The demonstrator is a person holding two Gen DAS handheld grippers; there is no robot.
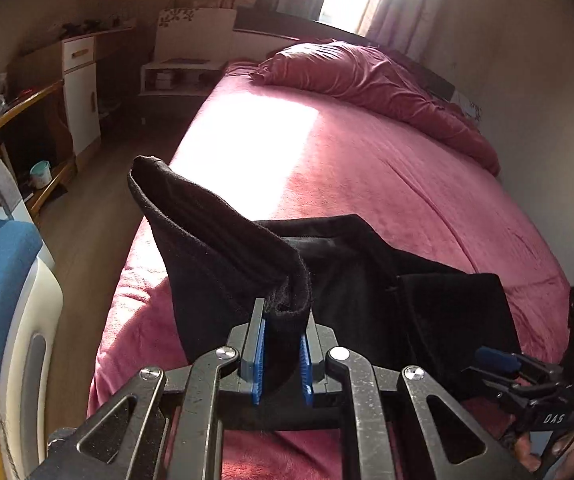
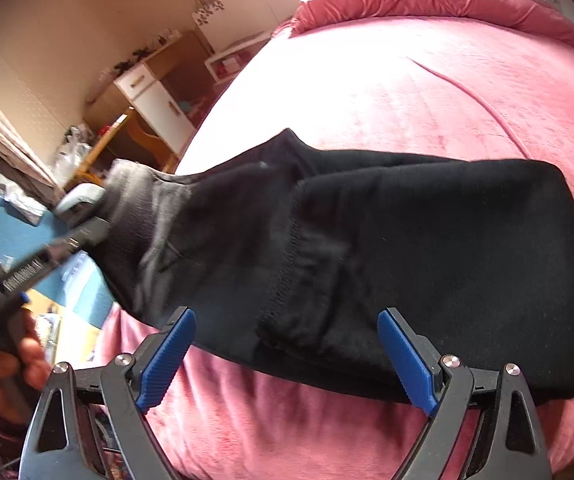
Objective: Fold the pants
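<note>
1. Your left gripper is pinching the black pants — its blue pads are pressed in on a bunched hem or cuff, and one leg rises from the jaws up and away to the left, clear of the bed.
2. Your right gripper stands spread wide, with nothing pressed between its pads; the pants lie just beyond and partly between the fingertips, flat on the pink bedspread.
3. Seen from the right wrist, the garment lies crosswise: a folded, doubled part to the right rests on the bed, while the left end lifts off the bed's edge toward your left gripper.
4. Seen from the left wrist, the rest of the pants spreads low to the right on the cover, reaching toward your right gripper at the frame's lower right corner.
5. Hard to make out — the lifted end is blurred in the right-wrist view, so the exact grip point there cannot be told.
6. Black cloth on black hides the layers; how many folds lie in the right-hand stack is unclear.
7. Your right hand is cut off by the frame edge, and your left hand shows only in part, blurred.
8. Sun glare whitens a patch of the bed beyond the pants.
</note>
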